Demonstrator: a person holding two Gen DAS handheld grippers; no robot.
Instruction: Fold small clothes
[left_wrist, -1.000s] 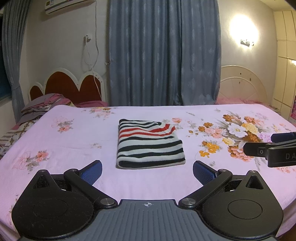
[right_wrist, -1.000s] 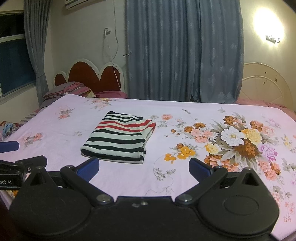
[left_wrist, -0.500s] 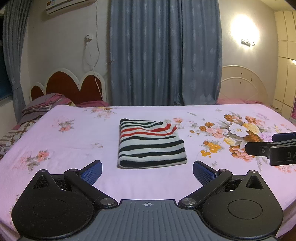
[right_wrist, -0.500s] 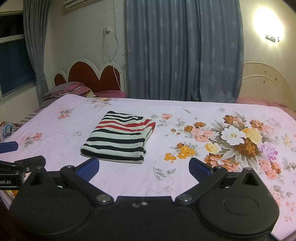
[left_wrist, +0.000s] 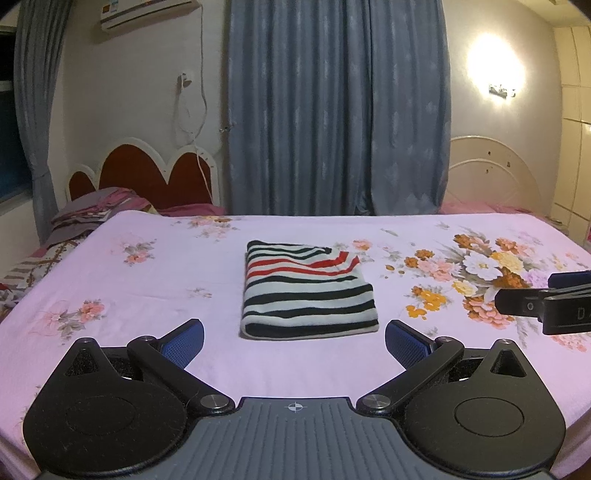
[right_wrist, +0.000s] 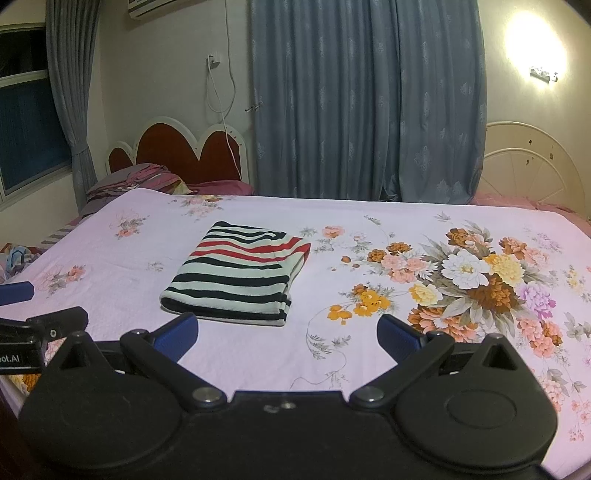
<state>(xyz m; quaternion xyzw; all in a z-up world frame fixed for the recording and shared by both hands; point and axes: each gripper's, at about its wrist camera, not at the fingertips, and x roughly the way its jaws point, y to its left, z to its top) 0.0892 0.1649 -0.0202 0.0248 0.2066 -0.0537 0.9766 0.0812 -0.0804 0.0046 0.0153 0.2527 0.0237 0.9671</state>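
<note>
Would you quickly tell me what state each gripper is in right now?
Left gripper: open, holding nothing, short of the folded striped garment.
Right gripper: open, holding nothing, above the floral bedsheet.

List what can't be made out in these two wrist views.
- Striped garment: inner layers and underside hidden by its own folds, both views.
- Right hand-held gripper: cut off by right edge, left wrist view.
- Left hand-held gripper: cut off by left edge, right wrist view.
- Wall lamp: washed out by glare.
</note>
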